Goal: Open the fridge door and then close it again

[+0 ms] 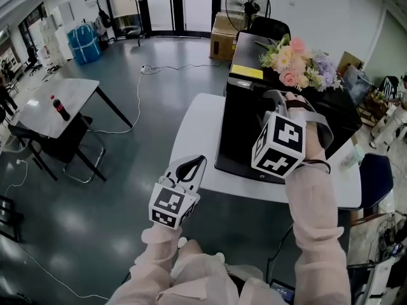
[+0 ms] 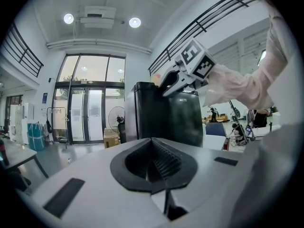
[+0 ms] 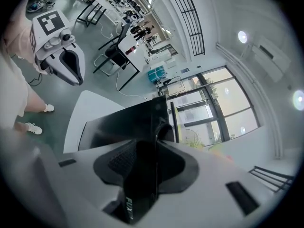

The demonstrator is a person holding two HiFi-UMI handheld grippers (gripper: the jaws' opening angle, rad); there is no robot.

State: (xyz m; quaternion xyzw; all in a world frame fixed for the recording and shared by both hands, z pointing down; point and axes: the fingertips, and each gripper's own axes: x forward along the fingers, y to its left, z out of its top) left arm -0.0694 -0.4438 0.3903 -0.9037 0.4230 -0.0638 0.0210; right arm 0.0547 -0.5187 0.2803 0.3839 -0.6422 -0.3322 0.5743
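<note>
A black mini fridge [image 1: 248, 132] stands on a white table [image 1: 197, 132], with a bunch of flowers [image 1: 296, 65] on its top. My right gripper [image 1: 283, 97] reaches over the fridge's upper front edge. In the right gripper view the dark edge of the fridge door [image 3: 154, 122] runs between the pads, and the right gripper [image 3: 145, 163] is shut on it. My left gripper [image 1: 191, 166] hangs in the air off the table's near left corner, shut and holding nothing. In the left gripper view its pads meet [image 2: 156, 163], facing the fridge [image 2: 166, 120].
To the left stands a second table [image 1: 38, 116] with a dark bottle [image 1: 60, 108] and a chair [image 1: 63, 148]. A fan [image 1: 248, 2] and a cardboard box [image 1: 222, 37] are behind the fridge. A blue chair [image 1: 375, 176] is at the right.
</note>
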